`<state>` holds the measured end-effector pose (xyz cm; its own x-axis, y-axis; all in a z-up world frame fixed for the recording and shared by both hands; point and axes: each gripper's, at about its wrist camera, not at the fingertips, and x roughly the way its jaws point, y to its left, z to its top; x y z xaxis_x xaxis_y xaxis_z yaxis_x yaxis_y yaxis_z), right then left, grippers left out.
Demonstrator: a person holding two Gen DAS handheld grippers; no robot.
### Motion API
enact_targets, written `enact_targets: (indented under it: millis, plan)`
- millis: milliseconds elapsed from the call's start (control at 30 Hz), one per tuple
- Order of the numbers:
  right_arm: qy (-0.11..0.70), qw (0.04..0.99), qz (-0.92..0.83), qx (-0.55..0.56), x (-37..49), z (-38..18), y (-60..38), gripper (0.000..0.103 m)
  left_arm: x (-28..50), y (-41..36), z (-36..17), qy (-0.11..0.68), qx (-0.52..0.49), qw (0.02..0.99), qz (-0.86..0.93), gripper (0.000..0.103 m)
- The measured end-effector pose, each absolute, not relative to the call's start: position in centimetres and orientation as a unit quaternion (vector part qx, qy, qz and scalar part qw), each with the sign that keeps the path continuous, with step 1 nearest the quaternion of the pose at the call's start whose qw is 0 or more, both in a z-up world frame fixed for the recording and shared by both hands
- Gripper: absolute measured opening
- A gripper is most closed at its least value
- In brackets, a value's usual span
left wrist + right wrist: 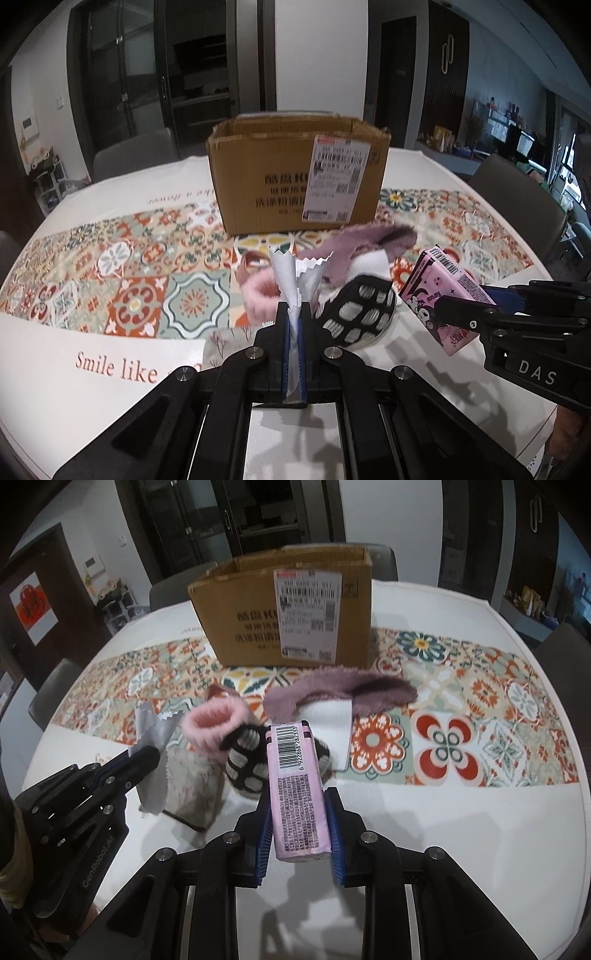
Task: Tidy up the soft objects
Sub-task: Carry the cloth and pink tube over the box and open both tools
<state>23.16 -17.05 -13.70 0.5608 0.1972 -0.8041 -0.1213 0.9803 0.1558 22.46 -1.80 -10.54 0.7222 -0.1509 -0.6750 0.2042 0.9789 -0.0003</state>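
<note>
While the left gripper (294, 314) pinches a grey cloth (291, 280) and the right gripper (298, 805) clamps a pink pack (295, 775) above the bench (443, 830), both look mid-carry, needing a reach to the open box (291, 609) behind.

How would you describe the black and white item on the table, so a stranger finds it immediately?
Start at the cardboard box on the patterned tablecloth. In front of it lies a pile of soft things. Among the fluffy pink and mauve pieces, only the black pouch bears white woven squares.
</note>
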Motion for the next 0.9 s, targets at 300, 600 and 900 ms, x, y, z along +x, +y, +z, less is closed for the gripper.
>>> enact_targets:
  millis: [300,600,900]
  plan:
    - [0.417,0.903,0.094,0.044,23.3,-10.4,-17.0,0.028,22.9,-1.6,-6.6,0.313,0.034,0.944,-0.099,0.006]
    - [0.363,0.925,0.099,0.054,24.2,-6.6,-17.3,0.028,23.8,-1.6,-2.8,0.256,0.041,0.961,-0.100,0.006]
    - [0.317,0.941,0.104,0.062,25.9,-3.7,-17.4,0.028,26.1,-1.5,0.3,0.211,0.031,0.972,-0.099,0.006]
